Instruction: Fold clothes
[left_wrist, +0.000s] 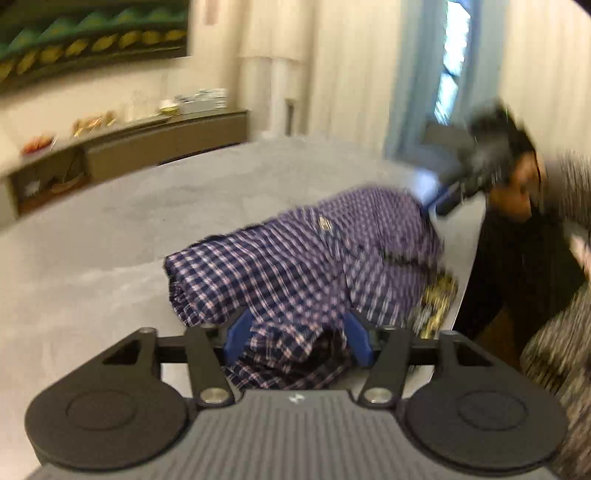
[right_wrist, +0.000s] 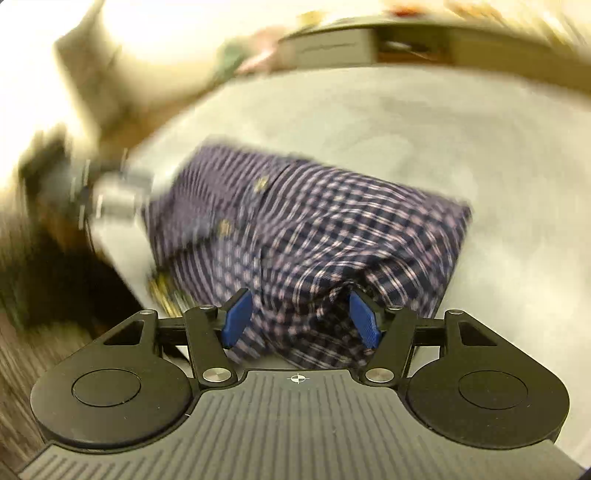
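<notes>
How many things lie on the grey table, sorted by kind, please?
Shirt, checked: 1
Yellow-and-black item under the shirt's edge, too blurred to name: 1
Total: 2

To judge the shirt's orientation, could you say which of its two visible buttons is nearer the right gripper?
The lower button, further left; the other button sits higher up the shirt.

Each camera sits just behind its own blue fingers, looking forward and downward, close over the checked shirt (left_wrist: 303, 258) on the grey table (left_wrist: 110, 236). Both views share that shirt (right_wrist: 314, 229) and the tabletop (right_wrist: 461, 140), seen from opposite ends.
</notes>
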